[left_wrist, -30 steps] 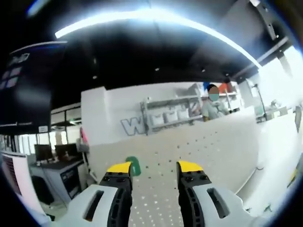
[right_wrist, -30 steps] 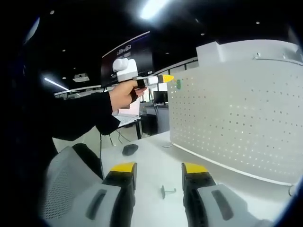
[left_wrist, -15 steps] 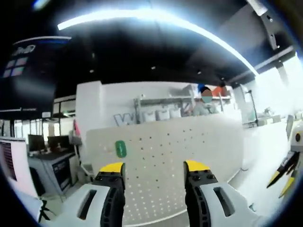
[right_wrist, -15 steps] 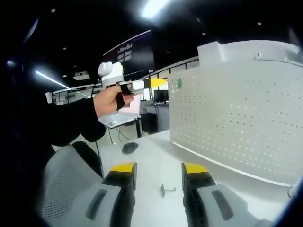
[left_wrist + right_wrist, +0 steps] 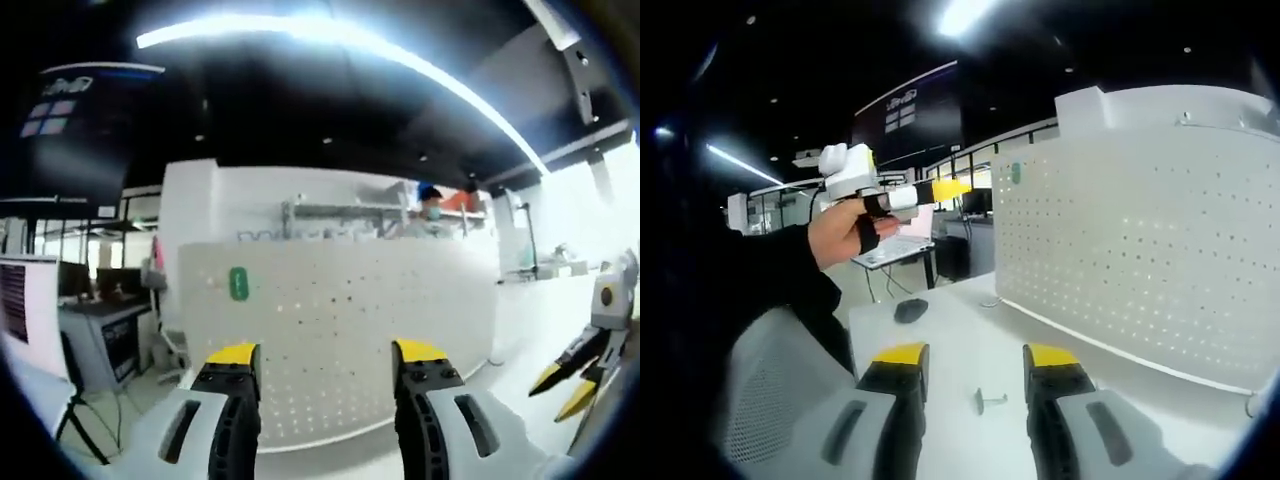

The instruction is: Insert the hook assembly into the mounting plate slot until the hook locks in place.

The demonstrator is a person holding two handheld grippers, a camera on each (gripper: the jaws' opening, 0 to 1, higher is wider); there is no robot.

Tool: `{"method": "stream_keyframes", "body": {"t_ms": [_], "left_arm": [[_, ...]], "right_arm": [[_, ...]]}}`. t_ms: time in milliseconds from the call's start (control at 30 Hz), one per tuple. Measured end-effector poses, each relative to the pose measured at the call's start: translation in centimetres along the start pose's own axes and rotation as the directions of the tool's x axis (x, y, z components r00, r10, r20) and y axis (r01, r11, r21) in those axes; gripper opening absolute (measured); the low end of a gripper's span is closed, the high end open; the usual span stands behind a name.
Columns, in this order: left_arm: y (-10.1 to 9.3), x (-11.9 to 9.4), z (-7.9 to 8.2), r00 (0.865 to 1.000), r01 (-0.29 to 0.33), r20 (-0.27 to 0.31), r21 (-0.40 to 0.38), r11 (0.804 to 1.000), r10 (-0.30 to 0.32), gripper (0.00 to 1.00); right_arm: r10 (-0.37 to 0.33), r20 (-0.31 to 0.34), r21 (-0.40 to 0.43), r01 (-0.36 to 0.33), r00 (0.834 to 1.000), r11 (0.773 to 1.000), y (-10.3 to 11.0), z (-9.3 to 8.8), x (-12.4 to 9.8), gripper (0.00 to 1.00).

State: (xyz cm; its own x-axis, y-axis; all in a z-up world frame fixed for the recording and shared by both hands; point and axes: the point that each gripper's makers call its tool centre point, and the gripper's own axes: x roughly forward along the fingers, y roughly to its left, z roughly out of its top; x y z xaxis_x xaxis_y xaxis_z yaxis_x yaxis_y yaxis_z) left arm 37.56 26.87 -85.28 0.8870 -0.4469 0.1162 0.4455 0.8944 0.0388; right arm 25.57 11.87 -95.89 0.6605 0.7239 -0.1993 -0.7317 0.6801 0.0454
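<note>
A white pegboard mounting plate (image 5: 350,320) stands upright on the white table (image 5: 950,340). A small green hook piece (image 5: 238,283) sits high on the plate's left part, and it shows near the plate's upper corner (image 5: 1016,173) in the right gripper view. My left gripper (image 5: 326,352) faces the plate from a distance, open and empty. A hand (image 5: 845,232) holds that left gripper (image 5: 952,188) up in the air to the left of the plate (image 5: 1140,250). My right gripper (image 5: 976,355) is open and empty, low over the table. A small metal hook part (image 5: 985,400) lies between its jaws' line of sight.
A dark mouse (image 5: 910,310) lies on the table beside the plate's near corner. A grey mesh chair (image 5: 770,400) is at lower left. My right gripper (image 5: 562,392) enters the left gripper view from the right. Behind the plate are shelves (image 5: 340,212) and a person (image 5: 428,212).
The left gripper has drawn back and away from the plate; the green piece stays on the plate. The right gripper has hardly moved.
</note>
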Motion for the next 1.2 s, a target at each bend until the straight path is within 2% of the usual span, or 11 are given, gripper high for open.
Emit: {"method": "stream_keyframes", "body": {"t_ms": [100,400,500,833,1200], "left_arm": [[-0.7,-0.5,-0.8,1.000,0.001,0.002,-0.050,0.999,-0.001,0.53],[-2.3,-1.0,-2.8,1.000,0.023,-0.003,-0.035,0.999,-0.023,0.52],[-2.5,-1.0,-2.5,1.000,0.030,0.002,-0.006,1.000,-0.030,0.53],[-2.4,-0.9,-3.2,0.999,0.040,-0.020,0.007,0.999,-0.039,0.55],[-2.8,-1.1,-3.7,0.998,0.057,-0.039,0.017,0.998,-0.056,0.55]], "right_arm": [[-0.001,-0.010,-0.003,0.001,1.000,1.000,0.0,-0.3,0.1,0.35],[0.010,-0.043,-0.003,-0.010,0.999,1.000,0.2,-1.2,0.5,0.35],[0.016,-0.048,-0.004,-0.016,0.999,1.000,0.3,-1.2,0.7,0.35],[0.008,-0.046,-0.002,-0.008,0.999,1.000,0.0,-1.3,0.5,0.35],[-0.035,-0.048,0.002,0.035,0.998,0.999,-0.9,-1.4,0.0,0.35]]}}
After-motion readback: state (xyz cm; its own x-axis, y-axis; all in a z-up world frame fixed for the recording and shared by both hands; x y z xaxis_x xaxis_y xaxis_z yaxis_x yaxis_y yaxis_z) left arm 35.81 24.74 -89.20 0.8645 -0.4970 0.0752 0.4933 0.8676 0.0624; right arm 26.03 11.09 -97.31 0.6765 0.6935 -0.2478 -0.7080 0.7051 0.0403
